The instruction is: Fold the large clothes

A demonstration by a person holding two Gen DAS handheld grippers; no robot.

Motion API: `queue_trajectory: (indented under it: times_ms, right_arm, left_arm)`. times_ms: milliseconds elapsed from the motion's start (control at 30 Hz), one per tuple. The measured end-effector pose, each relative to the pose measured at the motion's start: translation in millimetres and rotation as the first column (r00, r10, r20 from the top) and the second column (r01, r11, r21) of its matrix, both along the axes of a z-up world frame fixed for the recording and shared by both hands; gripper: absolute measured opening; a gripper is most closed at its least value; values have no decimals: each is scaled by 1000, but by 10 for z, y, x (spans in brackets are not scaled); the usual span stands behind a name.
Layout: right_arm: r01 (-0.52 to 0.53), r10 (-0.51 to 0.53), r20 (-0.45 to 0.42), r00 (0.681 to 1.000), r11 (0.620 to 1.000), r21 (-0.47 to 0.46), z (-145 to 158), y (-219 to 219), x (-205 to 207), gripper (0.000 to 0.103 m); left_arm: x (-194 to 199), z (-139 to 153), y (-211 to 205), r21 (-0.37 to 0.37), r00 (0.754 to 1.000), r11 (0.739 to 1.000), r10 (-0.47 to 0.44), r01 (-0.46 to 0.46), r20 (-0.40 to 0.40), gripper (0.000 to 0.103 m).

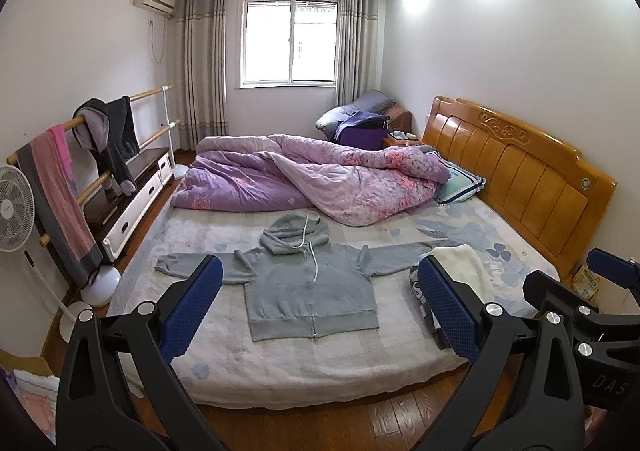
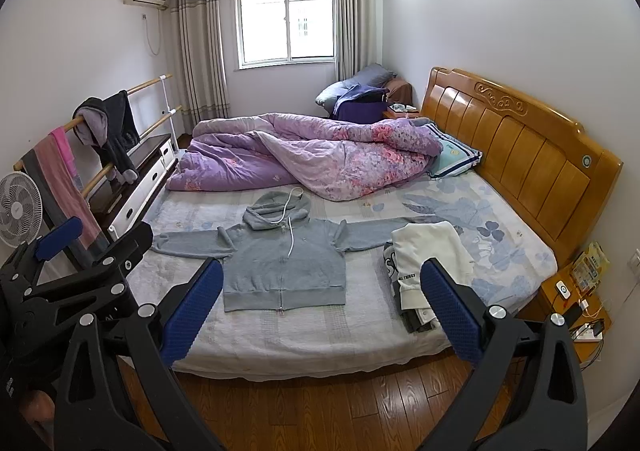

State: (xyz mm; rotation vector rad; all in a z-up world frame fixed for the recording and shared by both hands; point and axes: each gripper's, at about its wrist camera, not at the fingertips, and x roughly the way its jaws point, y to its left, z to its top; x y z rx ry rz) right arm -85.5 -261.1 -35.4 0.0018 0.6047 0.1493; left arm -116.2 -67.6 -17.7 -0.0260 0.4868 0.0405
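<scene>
A grey zip hoodie (image 1: 310,285) lies flat and face up on the bed, sleeves spread to both sides, hood toward the quilt; it also shows in the right wrist view (image 2: 284,265). My left gripper (image 1: 320,307) is open and empty, held back from the bed's near edge, above the floor. My right gripper (image 2: 320,311) is open and empty too, beside the left one, also short of the bed. The right gripper's body shows at the right edge of the left wrist view (image 1: 580,315). The left gripper's body shows at the left edge of the right wrist view (image 2: 80,275).
A stack of folded clothes with a white top (image 2: 430,263) sits on the bed right of the hoodie. A purple quilt (image 1: 312,179) is bunched at the far side. A wooden headboard (image 1: 516,167), a bedside table (image 2: 572,299), a clothes rail (image 1: 84,155), a fan (image 1: 14,207) and a low cabinet (image 1: 132,199) surround the bed.
</scene>
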Motion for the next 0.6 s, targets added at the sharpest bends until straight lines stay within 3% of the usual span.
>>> queue_trajectory:
  times_ms: [600]
  right_arm:
    - [-4, 4, -4, 1000, 1000, 9, -15, -18, 34, 95]
  left_arm:
    - [82, -18, -19, 18, 1000, 1000, 12, -12, 3, 98]
